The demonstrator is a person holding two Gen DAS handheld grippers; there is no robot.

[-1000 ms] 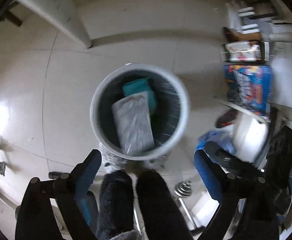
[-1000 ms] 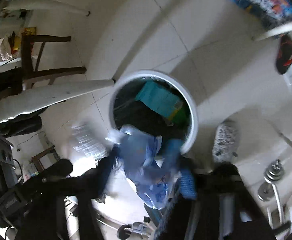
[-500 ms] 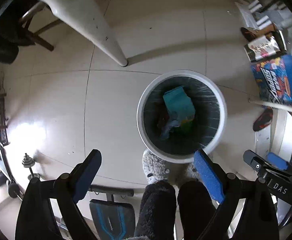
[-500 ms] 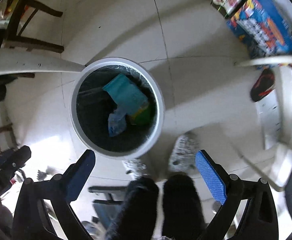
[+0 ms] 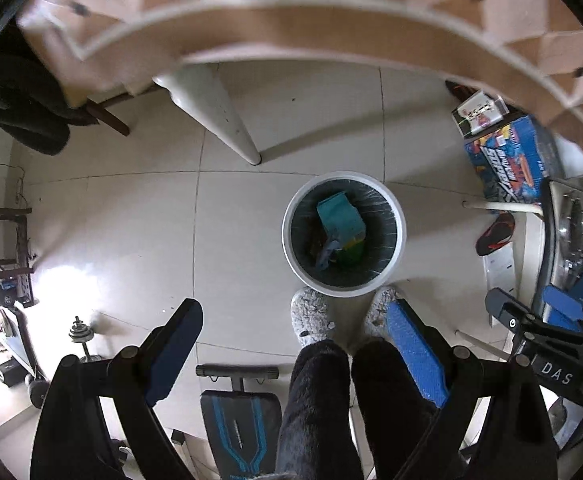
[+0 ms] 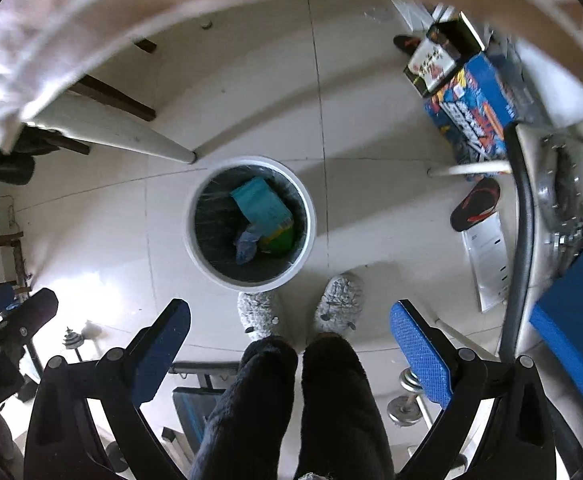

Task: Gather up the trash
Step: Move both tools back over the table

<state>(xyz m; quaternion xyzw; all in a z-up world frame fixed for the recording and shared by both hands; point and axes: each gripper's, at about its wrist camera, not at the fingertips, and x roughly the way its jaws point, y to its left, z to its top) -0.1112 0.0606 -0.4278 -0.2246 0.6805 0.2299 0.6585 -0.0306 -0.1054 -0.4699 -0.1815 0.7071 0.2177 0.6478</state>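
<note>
A white round trash bin (image 5: pixel 397 216) with a dark liner stands on the tiled floor far below, also in the right wrist view (image 6: pixel 309 216). Inside lie a teal box (image 5: pixel 339 220) (image 6: pixel 261 204), a crumpled blue wrapper (image 5: pixel 327 252) (image 6: pixel 246 244) and something green. My left gripper (image 5: pixel 293 344) is open and empty, high above the floor. My right gripper (image 6: pixel 289 340) is open and empty too. The right gripper also shows at the right edge of the left wrist view (image 5: pixel 547 320).
A white table's edge (image 5: pixel 291 12) and leg (image 5: pixel 215 116) are close above the bin. The person's grey slippers (image 5: pixel 311 316) stand beside the bin. Colourful boxes (image 5: pixel 507 160), a sandal (image 5: pixel 495 232), dumbbells (image 5: pixel 79 336) and an exercise bench (image 5: pixel 239 408) lie around.
Both grippers have risen well above the bin to about table height. The blue wrapper that the right gripper held a second ago now lies in the bin.
</note>
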